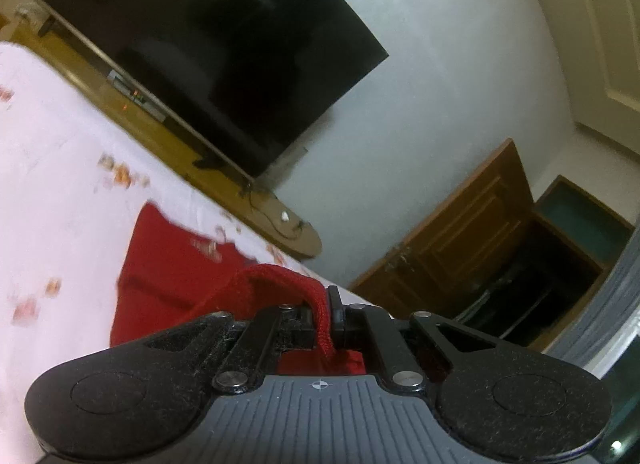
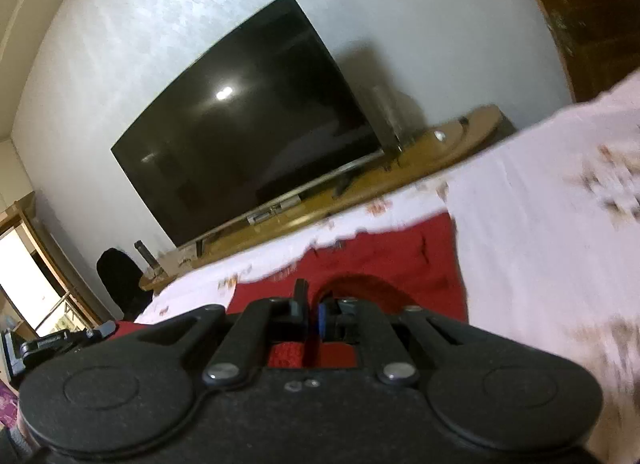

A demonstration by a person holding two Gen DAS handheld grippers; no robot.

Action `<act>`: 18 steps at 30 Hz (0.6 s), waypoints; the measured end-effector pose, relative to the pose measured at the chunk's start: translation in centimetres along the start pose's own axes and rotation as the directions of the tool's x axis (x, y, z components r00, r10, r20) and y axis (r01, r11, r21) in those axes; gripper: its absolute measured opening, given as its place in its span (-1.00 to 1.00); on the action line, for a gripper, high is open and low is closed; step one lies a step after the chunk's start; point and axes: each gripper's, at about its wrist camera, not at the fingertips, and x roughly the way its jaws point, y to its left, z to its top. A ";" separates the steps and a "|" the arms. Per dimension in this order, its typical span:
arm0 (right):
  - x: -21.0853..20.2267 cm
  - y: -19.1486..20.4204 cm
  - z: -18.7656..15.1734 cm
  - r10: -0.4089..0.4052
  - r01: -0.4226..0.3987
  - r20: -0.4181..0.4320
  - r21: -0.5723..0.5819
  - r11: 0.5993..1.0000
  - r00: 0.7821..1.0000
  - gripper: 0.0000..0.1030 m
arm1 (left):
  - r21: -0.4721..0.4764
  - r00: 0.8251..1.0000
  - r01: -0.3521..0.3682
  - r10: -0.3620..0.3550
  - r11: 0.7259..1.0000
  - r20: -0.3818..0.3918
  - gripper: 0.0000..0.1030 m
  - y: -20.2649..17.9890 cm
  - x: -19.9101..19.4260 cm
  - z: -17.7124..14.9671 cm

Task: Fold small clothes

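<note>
Up close, the left gripper pinches a thick, ribbed edge of the soft red garment, and the right gripper is clamped on another raised bit of it. The cloth hangs down onto the white flowered bed sheet. Only the right view shows a black chair; only the left shows a brown wooden door.

Both wrist views low over bed, tilted, facing television (shared)
</note>
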 end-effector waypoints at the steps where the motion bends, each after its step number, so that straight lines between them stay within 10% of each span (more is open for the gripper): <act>1: 1.2 -0.1 0.9 0.003 -0.003 0.002 -0.007 1.000 1.000 -0.90 | 0.007 1.000 -0.007 0.007 1.000 -0.002 -0.93 0.0 1.2 1.0; 18: 22.6 -9.8 6.2 -0.016 0.028 -0.115 0.106 0.994 0.993 -0.90 | 0.032 0.974 -0.154 0.157 0.988 -0.163 -0.93 8.8 22.4 6.6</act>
